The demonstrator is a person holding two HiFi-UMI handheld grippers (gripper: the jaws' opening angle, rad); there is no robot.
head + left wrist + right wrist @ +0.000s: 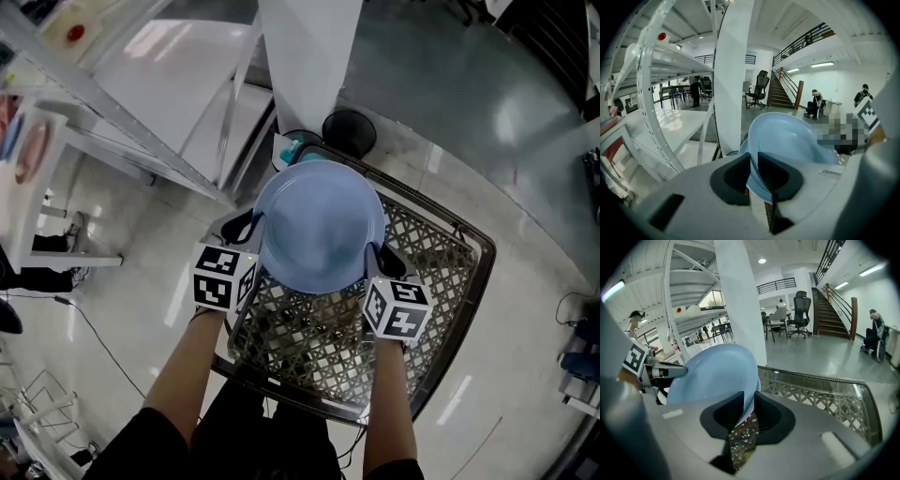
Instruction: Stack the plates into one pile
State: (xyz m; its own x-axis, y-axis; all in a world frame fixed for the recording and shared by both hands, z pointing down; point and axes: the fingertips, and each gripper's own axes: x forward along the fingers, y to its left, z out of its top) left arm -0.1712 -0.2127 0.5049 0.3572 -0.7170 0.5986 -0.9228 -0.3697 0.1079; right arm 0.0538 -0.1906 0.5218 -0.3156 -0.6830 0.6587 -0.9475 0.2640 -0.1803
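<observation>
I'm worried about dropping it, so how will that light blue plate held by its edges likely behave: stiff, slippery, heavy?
The light blue plate looks stiff: it keeps its shape though the left gripper and right gripper pinch only opposite rims. Its smooth surface suggests it could slip from a thin rim grip. The wall looks thin, so it is probably light, perhaps plastic.

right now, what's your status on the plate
Both shut on plate rim: left gripper, right gripper. Plate over basket. No obstruction seen.
</observation>
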